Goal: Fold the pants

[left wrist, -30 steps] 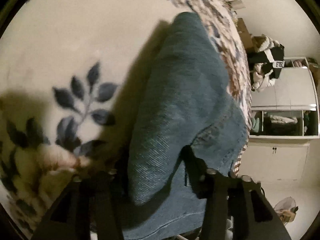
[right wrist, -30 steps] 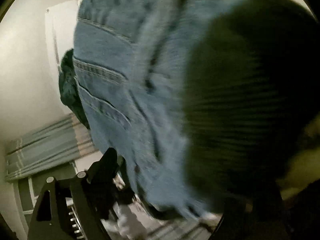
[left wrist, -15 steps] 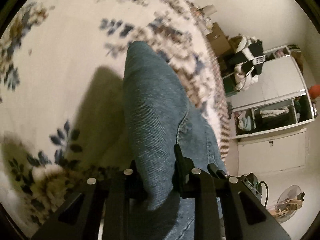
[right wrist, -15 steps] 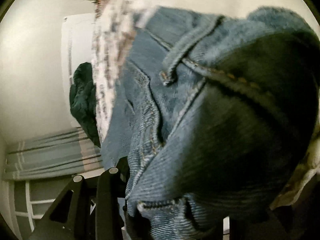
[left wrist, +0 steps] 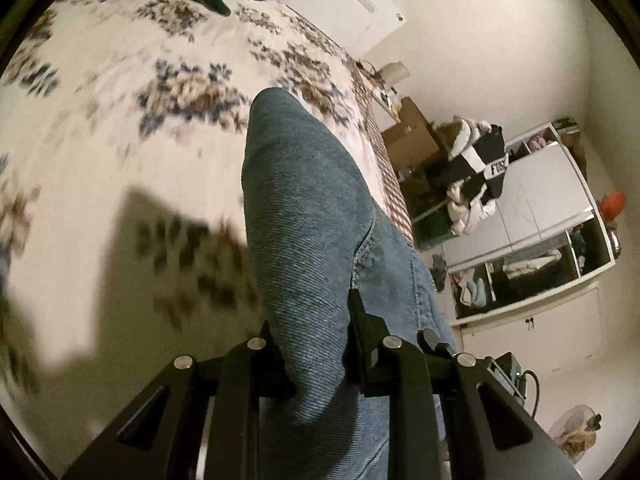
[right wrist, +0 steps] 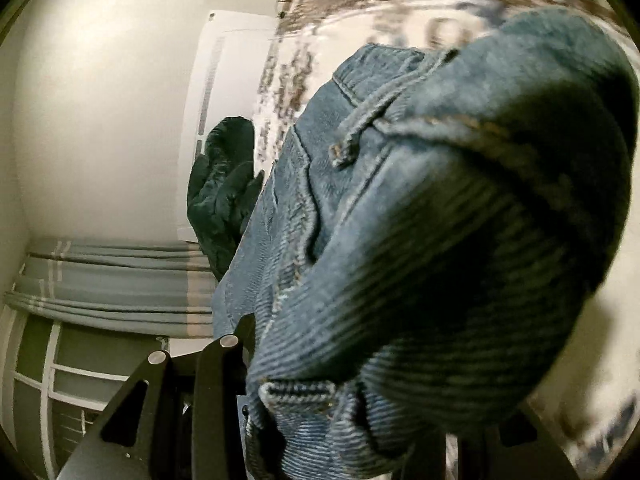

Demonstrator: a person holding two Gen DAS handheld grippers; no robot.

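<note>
Up they come: both grippers have lifted the blue jeans [left wrist: 312, 232] higher off the floral bedspread [left wrist: 120, 128] than a moment ago, the left gripper [left wrist: 316, 344] pinching a narrow fold of denim, the right gripper [right wrist: 340, 392] clamped on the bunched waistband, dark green garment [right wrist: 224, 200] behind

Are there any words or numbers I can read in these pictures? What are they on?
"FUS": white letters on the black and white garment piled by the cupboard; the word runs on out of sight round a fold.
Jeans: no readable label in either view.
Flowered bedspread: pattern only, no words.
Nothing readable in the right wrist view.
</note>
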